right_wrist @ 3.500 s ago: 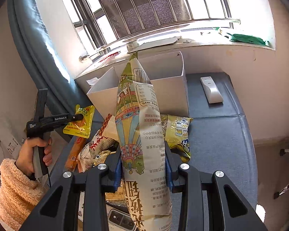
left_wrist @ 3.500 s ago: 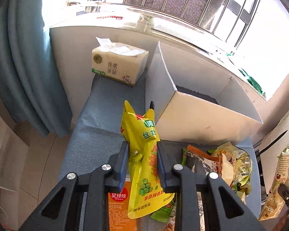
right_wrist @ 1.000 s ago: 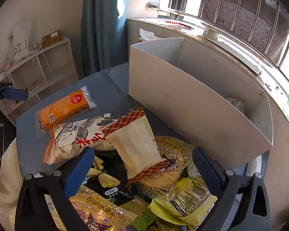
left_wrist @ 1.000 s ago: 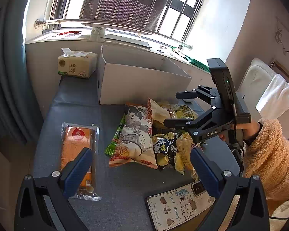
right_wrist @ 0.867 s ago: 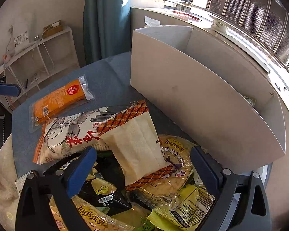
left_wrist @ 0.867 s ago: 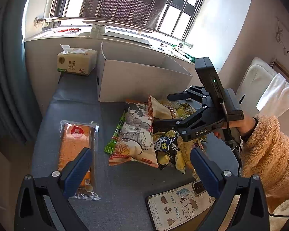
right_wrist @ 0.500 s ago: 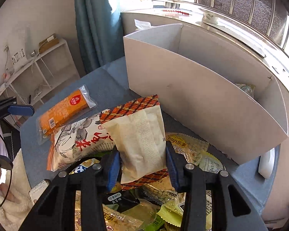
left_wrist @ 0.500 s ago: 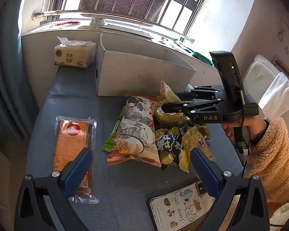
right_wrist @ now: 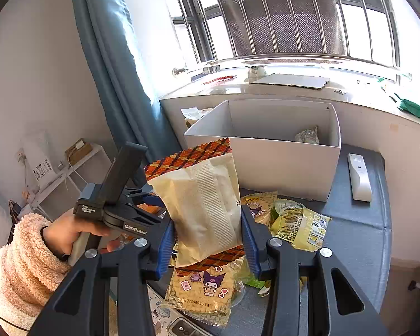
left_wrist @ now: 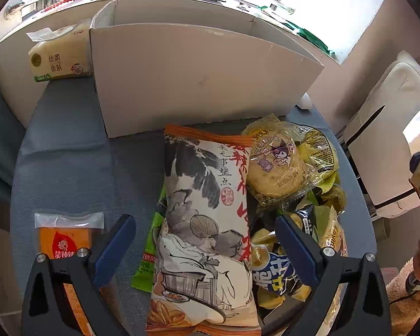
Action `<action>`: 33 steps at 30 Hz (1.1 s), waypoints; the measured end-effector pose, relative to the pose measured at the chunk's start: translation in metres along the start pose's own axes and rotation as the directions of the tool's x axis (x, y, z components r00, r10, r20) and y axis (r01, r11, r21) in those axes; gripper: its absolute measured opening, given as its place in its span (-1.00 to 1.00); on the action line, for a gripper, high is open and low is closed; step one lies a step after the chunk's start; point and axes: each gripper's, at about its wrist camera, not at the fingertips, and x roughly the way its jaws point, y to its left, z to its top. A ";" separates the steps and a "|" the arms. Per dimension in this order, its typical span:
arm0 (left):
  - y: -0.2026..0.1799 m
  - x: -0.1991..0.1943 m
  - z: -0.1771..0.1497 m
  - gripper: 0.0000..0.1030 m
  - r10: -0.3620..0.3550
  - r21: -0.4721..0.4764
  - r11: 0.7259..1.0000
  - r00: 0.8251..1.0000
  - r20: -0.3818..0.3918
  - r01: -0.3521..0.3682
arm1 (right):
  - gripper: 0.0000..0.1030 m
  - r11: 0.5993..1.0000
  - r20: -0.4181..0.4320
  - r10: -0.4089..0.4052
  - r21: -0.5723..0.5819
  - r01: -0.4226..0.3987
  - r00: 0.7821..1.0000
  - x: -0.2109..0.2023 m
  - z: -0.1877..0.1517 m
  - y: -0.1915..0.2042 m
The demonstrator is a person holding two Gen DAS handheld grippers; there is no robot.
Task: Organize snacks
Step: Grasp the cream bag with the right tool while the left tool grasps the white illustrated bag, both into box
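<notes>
My left gripper point(left_wrist: 204, 249) hovers low over the snack pile, its jaws closing. A large white bag with ink drawings and red characters point(left_wrist: 207, 224) lies between them, with gaps at both pads. My right gripper point(right_wrist: 207, 240) is shut on a cream bag with orange plaid ends point(right_wrist: 204, 207), held upright above the pile in front of the white cardboard box point(right_wrist: 266, 151). That box point(left_wrist: 198, 78) stands just behind the pile in the left wrist view. A yellow packet with a cartoon print point(left_wrist: 277, 165) lies beside the white bag.
A tissue pack point(left_wrist: 58, 58) sits left of the box. An orange packet point(left_wrist: 67, 246) lies under my left finger. A white remote point(right_wrist: 358, 176) lies right of the box, a phone point(right_wrist: 179, 327) at the near edge. A hand in a fleece sleeve point(right_wrist: 70, 232) holds the left gripper.
My right gripper has closed on the cream bag and lifted it off the pile. My left gripper has dropped forward over the big white bag, its fingers slightly narrower.
</notes>
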 end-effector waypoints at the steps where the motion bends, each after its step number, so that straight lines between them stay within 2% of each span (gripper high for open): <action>1: 0.001 0.006 0.002 0.37 0.015 0.010 1.000 1.000 -0.017 -0.015 | -0.08 1.000 0.002 -0.005 0.012 0.005 1.000 -0.004 -0.004 0.000; 4: 0.000 0.004 0.001 -0.12 0.065 0.050 0.997 0.998 0.002 -0.065 | -0.08 0.999 0.008 -0.023 0.047 0.022 1.000 -0.015 -0.020 -0.005; 7: 0.001 -0.014 -0.003 -0.23 0.041 0.046 0.998 0.998 0.057 -0.044 | -0.08 0.995 0.010 -0.010 0.095 0.009 1.000 -0.022 -0.035 -0.011; 10: 0.004 -0.039 -0.009 -0.23 0.031 0.020 0.999 0.990 0.134 -0.034 | -0.08 0.992 0.005 -0.014 0.127 0.013 1.000 -0.019 -0.041 -0.017; 14: 0.007 -0.076 -0.010 -0.23 -0.018 -0.020 1.000 0.968 0.250 0.024 | -0.08 0.981 0.024 0.011 0.193 -0.015 1.000 -0.013 -0.039 -0.028; 17: 0.006 -0.102 0.000 -0.23 -0.042 -0.035 0.998 0.940 0.338 0.057 | -0.08 0.975 0.045 0.022 0.221 -0.031 0.999 -0.006 -0.021 -0.038; 20: 0.003 -0.118 0.025 -0.23 -0.061 -0.058 0.994 0.910 0.409 0.092 | -0.08 0.973 0.065 0.009 0.230 -0.023 0.998 0.006 0.012 -0.051; 21: 0.002 -0.117 0.040 -0.23 -0.061 -0.070 0.992 0.898 0.436 0.101 | -0.08 0.971 0.064 -0.007 0.241 -0.009 0.998 0.011 0.026 -0.052; 24: 0.009 -0.121 0.076 -0.23 -0.064 -0.114 0.985 0.881 0.468 0.133 | -0.08 0.963 0.063 -0.066 0.266 0.047 0.996 0.025 0.071 -0.055; 26: 0.014 -0.113 0.104 -0.23 -0.058 -0.141 0.980 0.883 0.466 0.138 | -0.07 0.953 0.045 -0.086 0.294 0.069 0.995 0.040 0.101 -0.059; 27: 0.014 -0.108 0.118 -0.23 -0.033 -0.150 0.982 0.885 0.465 0.116 | -0.07 0.950 0.030 -0.094 0.300 0.080 0.995 0.050 0.115 -0.061; 29: 0.017 -0.094 0.142 -0.23 -0.017 -0.161 0.982 0.898 0.439 0.097 | -0.07 0.946 -0.011 -0.124 0.302 0.122 0.992 0.072 0.138 -0.066; 31: 0.020 -0.080 0.159 -0.22 -0.017 -0.168 0.981 0.911 0.412 0.094 | -0.07 0.943 -0.052 -0.143 0.296 0.152 0.988 0.095 0.152 -0.074; 33: 0.021 -0.070 0.170 -0.19 0.026 -0.177 0.983 0.912 0.410 0.052 | -0.02 0.939 -0.085 -0.160 0.293 0.178 0.983 0.114 0.160 -0.085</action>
